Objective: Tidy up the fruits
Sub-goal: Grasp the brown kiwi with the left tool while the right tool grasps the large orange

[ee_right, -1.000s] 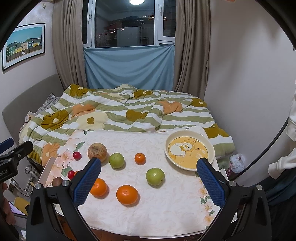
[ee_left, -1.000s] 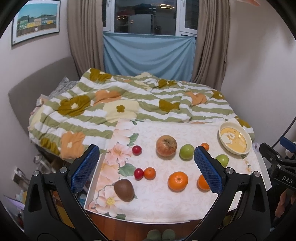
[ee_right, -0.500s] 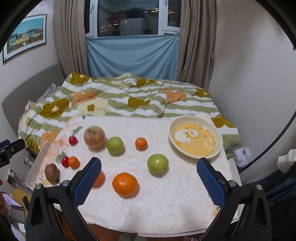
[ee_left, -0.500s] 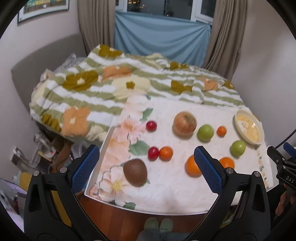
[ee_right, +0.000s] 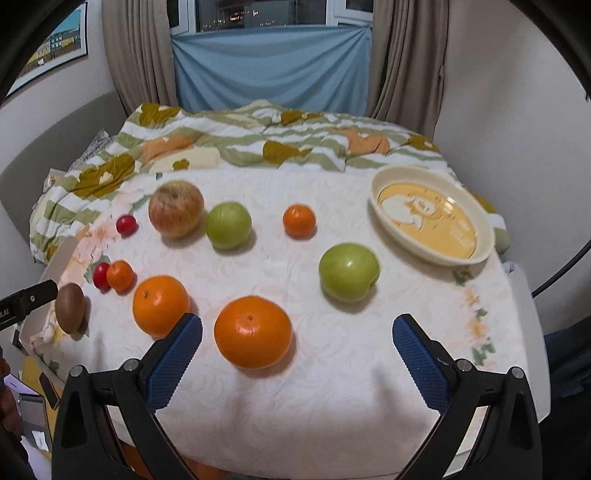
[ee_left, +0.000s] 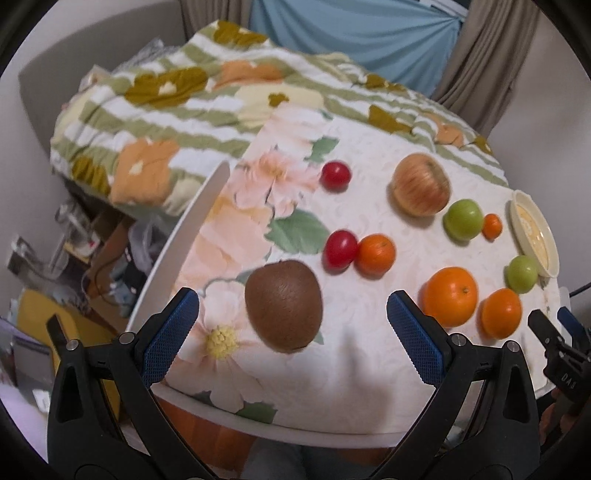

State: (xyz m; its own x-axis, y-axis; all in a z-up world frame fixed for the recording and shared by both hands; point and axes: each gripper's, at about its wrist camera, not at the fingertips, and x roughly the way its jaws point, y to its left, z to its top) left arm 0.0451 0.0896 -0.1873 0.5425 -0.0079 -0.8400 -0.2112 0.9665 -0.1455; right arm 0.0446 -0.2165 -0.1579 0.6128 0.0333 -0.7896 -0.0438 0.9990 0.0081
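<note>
The left claw (ee_left: 291, 325) has moved in closer and lower. It is wide open around nothing, and the brown fuzzy kiwi (ee_left: 283, 305) now looks big at lower middle of the tabletop (ee_left: 351, 354). The right claw (ee_right: 297, 345) is open too, near an orange (ee_right: 253, 331).

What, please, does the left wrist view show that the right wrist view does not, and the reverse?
Only the left wrist view shows the floor clutter beside the table. Only the right wrist view shows the window and a framed picture. Both share the kiwi, the red apple, the oranges, and the empty yellow plate.
</note>
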